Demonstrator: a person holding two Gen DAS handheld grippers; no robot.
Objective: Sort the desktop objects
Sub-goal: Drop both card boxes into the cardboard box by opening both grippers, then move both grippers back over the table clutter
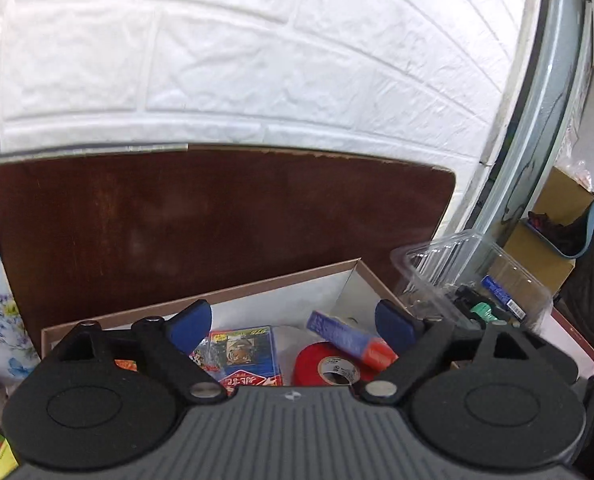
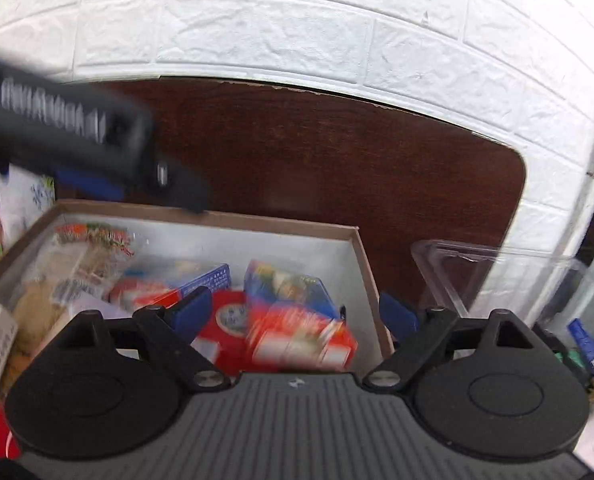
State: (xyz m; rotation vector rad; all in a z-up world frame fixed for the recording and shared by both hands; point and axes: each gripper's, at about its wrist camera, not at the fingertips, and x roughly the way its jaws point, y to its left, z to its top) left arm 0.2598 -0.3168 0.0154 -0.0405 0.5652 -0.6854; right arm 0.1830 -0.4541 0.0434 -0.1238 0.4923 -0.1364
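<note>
White brick-pattern wall [image 1: 257, 60] behind a dark brown desk [image 1: 177, 220]. Cardboard box [image 1: 201, 292] sits on the desk, already holding sorted items: red tape roll [image 1: 329, 364], blue card pack [image 1: 245, 354], blue-and-red carton [image 1: 349, 338]. Clear plastic tub [image 1: 469, 276] stands just beside the box's right wall, with pens and small items inside.

Left gripper [image 1: 293, 320] hovers over the box, fingers wide apart, nothing between them. Right gripper [image 2: 297, 312] also sits above the box, fingers spread and empty; its view is motion-blurred, and the left tool crosses its upper left.

Risks:
- Both grippers crowd the same box, so they can clash if they reach together.
- Right gripper's right finger [image 2: 397, 316] hangs close to the box wall [image 2: 371, 292]; dropping in can catch the rim and shove the box into the tub.
- Tub looks light, so it tips easily if nudged.
- Contents overlap, so a grab can snag two items.
</note>
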